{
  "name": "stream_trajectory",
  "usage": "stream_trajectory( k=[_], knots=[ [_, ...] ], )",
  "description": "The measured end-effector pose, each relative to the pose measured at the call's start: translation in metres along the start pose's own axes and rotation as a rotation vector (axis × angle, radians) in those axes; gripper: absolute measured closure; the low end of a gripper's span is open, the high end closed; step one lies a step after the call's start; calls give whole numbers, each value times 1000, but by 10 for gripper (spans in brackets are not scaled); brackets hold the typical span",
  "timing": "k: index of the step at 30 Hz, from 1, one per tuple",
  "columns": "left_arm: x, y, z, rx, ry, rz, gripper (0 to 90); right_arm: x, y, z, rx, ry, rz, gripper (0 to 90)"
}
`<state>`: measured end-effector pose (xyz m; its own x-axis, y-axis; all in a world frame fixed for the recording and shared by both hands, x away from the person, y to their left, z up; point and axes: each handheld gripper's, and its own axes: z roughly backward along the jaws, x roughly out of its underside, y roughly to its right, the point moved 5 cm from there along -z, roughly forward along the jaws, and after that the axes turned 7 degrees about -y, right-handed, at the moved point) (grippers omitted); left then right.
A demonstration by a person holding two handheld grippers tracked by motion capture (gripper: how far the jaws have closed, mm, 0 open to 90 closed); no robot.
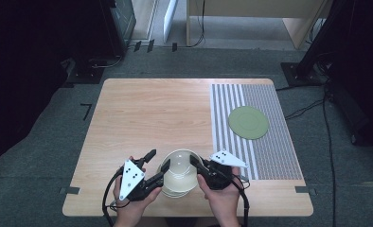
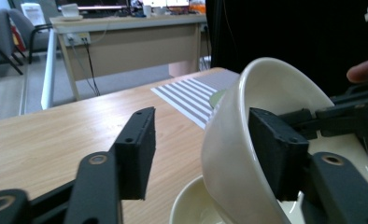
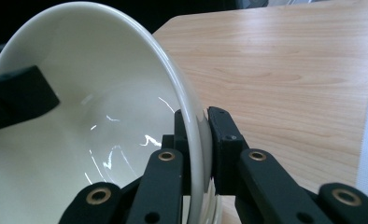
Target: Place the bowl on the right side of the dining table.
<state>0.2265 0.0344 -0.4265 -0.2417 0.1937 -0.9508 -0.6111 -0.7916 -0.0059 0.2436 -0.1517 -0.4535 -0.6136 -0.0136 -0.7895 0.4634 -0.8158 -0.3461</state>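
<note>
A: Your right hand-held gripper [image 3: 198, 140], what's it doing?

B: It's clamped on the rim of the top bowl [image 3: 93, 116]: one jaw inside, one outside, pads pressing the wall on both sides. Bowl's cream, glossy, and it's tilted up off the stack.

A: And your left hand-held gripper [image 2: 205, 154]?

B: Roughly half spread, not gripping. In the left gripper view one jaw sits inside the bowl [image 2: 261, 140] against the inner wall, the other stands apart outside w/ a clear gap to the bowl's outer wall. So the wall's between your jaws but they aren't pinching it.

A: Where's the bowl on the worktop [image 1: 146, 113]?

B: High view: near the front edge, about centre, right between your two hand-held grippers, left [image 1: 157, 165] and right [image 1: 197, 164]. It leans on the stack of bowls [image 1: 177, 189] under it; another cream rim [image 2: 191, 205] shows below in the left gripper view. Can't tell how many are in the stack.

A: Anything further out?

B: Striped mat [image 1: 255, 127] covers the right part of the worktop, w/ a green plate [image 1: 249, 122] lying flat on it, well apart from the bowls. Your hands [image 1: 222, 194] come in from the bottom edge
</note>
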Motion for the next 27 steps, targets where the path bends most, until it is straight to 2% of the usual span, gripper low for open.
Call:
stream_trajectory(
  k=[2,6,10,14,15,22,27],
  knots=[
    [-3,-2,2,18,16,20,336,-1,2,2,14,5,-1,836],
    [-5,-11,4,31,13,71,200,-3,10,5,31,15,-20,836],
    [-6,-14,4,43,8,76,124,-5,15,8,51,25,-15,836],
    [-7,-14,6,42,15,71,113,-7,19,11,55,33,-26,836],
    [-7,-16,6,27,17,71,106,-7,21,12,59,34,-31,836],
    [-7,-26,9,14,18,93,102,-12,31,20,78,59,-47,836],
    [-3,-36,9,-10,10,115,103,-15,37,26,90,70,-57,836]
  ],
)
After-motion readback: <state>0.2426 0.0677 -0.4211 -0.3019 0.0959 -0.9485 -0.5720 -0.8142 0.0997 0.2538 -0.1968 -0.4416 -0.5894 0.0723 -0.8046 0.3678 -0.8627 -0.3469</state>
